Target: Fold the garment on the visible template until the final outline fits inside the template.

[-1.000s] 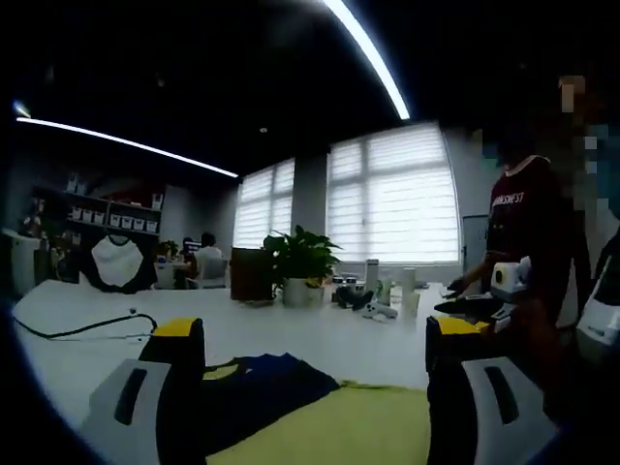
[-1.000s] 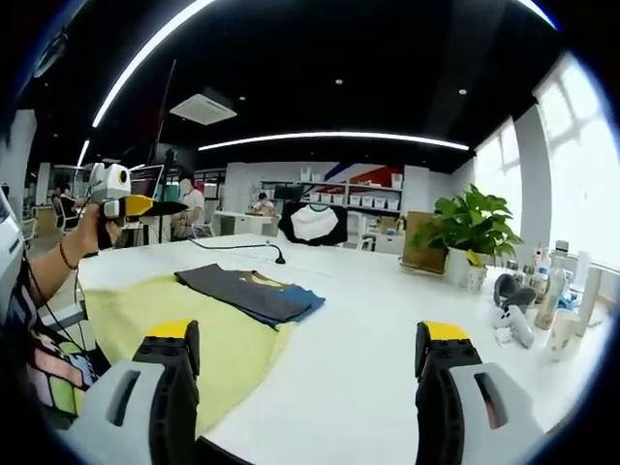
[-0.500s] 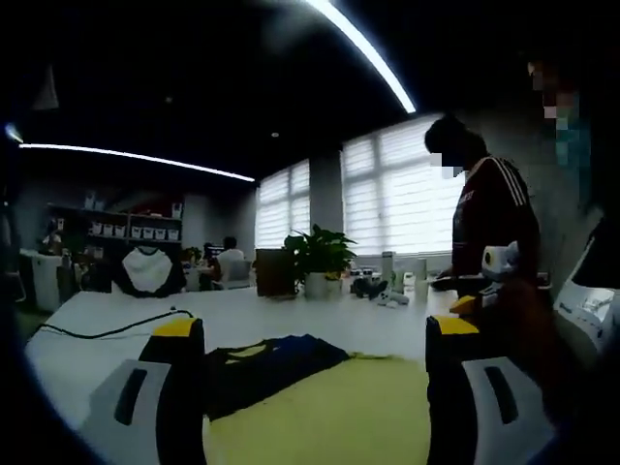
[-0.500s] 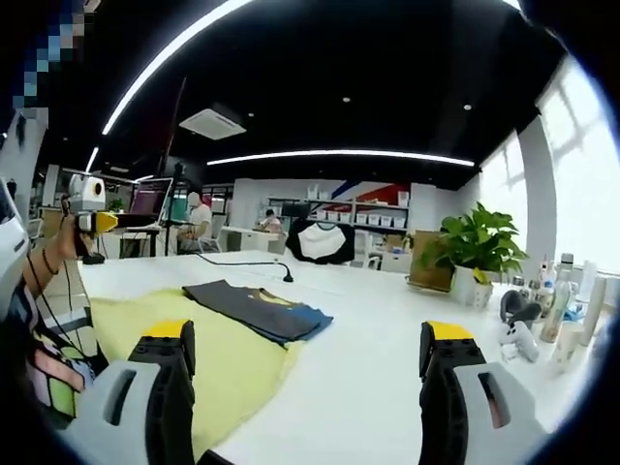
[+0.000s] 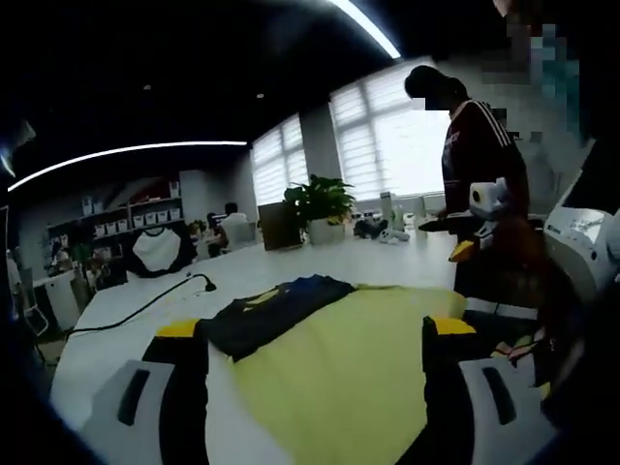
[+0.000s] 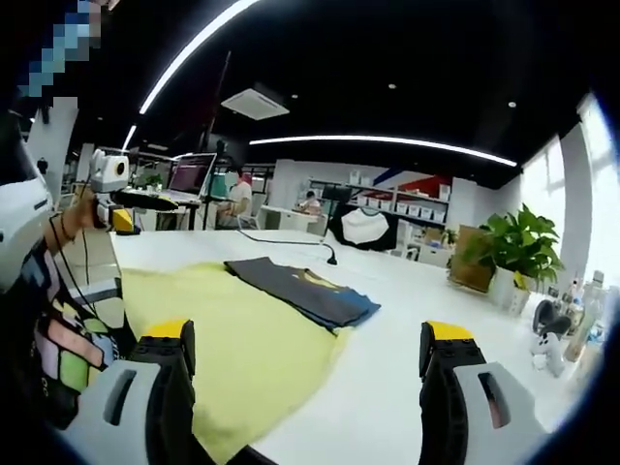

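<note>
On the yellow template [image 6: 232, 339], a dark folded garment [image 6: 302, 289], flat; both grippers' jaws released, empty.

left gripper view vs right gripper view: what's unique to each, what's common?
Left gripper view alone: a person in a dark red top standing against the bright windows.

Right gripper view alone: an open laptop on a far desk and a ceiling air unit.

Shared: the folded dark garment lying on the yellow template, the white table, the black cable, the potted plant, and each view's own open jaws.
</note>
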